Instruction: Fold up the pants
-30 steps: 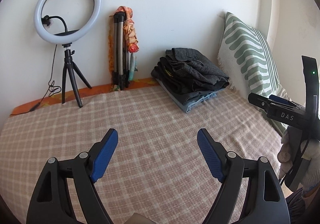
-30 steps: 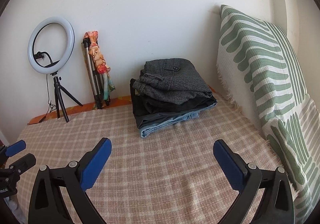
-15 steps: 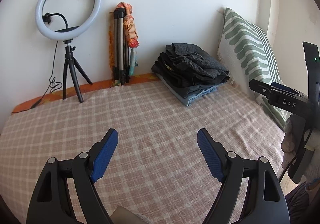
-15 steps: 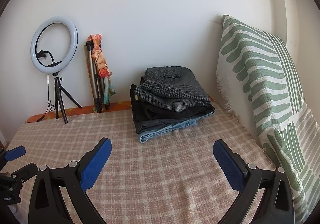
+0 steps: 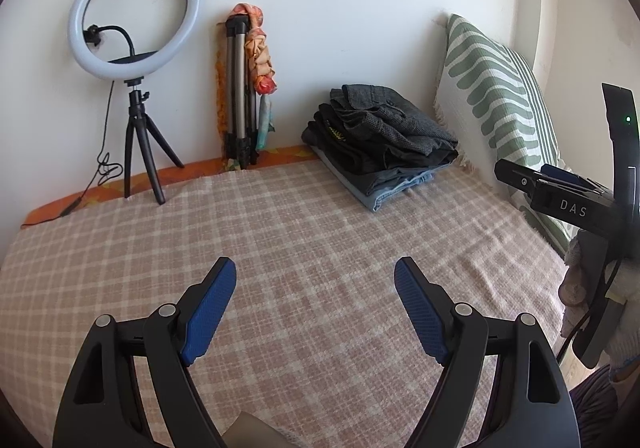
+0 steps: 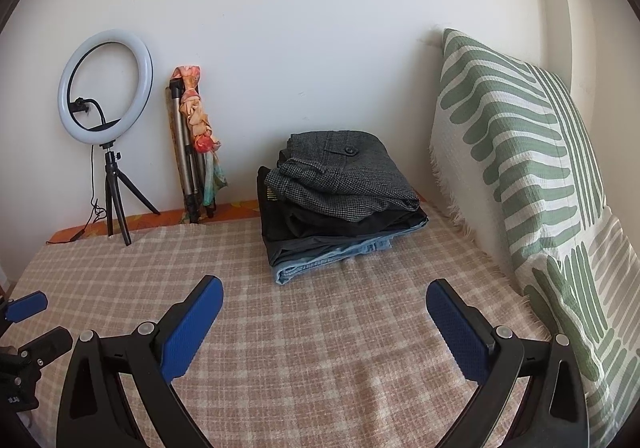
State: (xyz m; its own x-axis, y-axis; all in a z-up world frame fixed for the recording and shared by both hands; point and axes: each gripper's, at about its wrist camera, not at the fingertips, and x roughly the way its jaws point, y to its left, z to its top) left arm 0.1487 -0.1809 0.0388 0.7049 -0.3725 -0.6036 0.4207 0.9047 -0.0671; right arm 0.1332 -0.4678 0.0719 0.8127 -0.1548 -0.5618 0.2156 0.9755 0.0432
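While both tools hung above the checked bedspread [image 6: 320,348], the left gripper [image 5: 315,290] and right gripper [image 6: 325,306] stood spread wide, holding nothing. A stack of folded pants [image 6: 340,200] lay at the bed's far edge, near the right corner, beside the pillow [image 6: 520,176].

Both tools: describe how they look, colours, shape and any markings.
The left tool and right tool match: black, arched plastic arms with silver pivot screws, each ending in a textured blue pad. From the left wrist view, the right tool's body shows white "DAS" lettering, a green light and a black cable.
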